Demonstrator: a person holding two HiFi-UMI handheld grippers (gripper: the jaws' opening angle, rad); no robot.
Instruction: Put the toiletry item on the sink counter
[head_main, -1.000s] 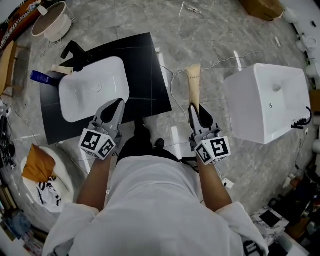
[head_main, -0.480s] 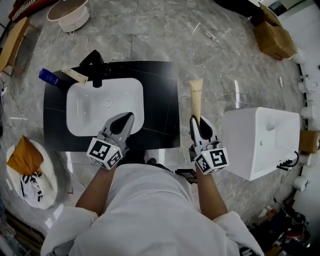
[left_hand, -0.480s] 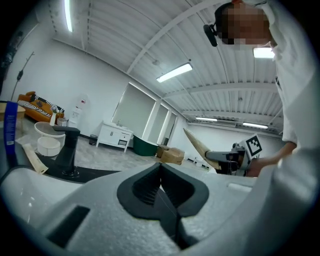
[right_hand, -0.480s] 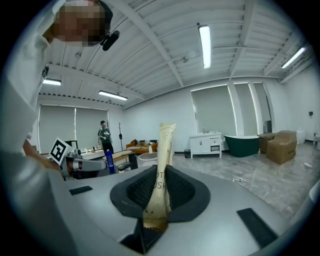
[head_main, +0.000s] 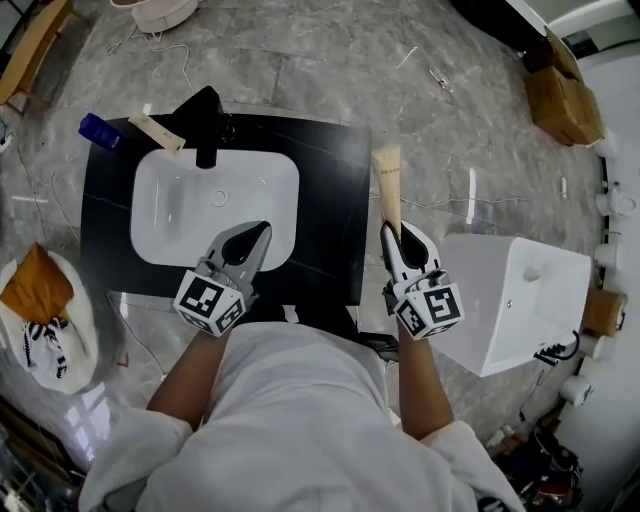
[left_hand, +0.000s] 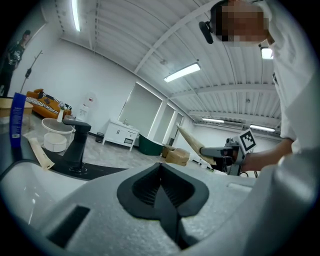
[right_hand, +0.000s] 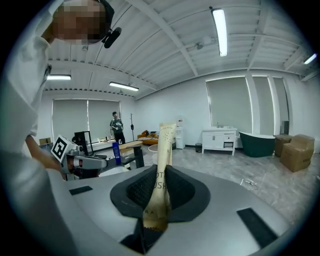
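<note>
Toiletry tube (head_main: 387, 185), beige and flat-ended, is clamped by its lower end between the jaws of the right gripper (head_main: 398, 236). The right gripper view shows the jaws closed onto the tube (right_hand: 162, 165), which projects forward beyond them. In the head view the tube hangs just past the right edge of the black sink counter (head_main: 325, 200) and is not yet over it; its height above the surface cannot be read. The left gripper (head_main: 255, 240) hovers over the near right corner of the white basin (head_main: 200, 205), and its own view shows its jaws pressed together with nothing between them. Step in hand, by judgement: carry to the counter, with placement not begun. The next move calls for shifting the right gripper leftward over the bare strip between basin and counter edge, lowering the tube flat, then parting the jaws. A black faucet (head_main: 207, 125), a blue bottle (head_main: 97, 130) and a second beige tube (head_main: 157, 132) occupy the far left corner, well apart from that strip.
</note>
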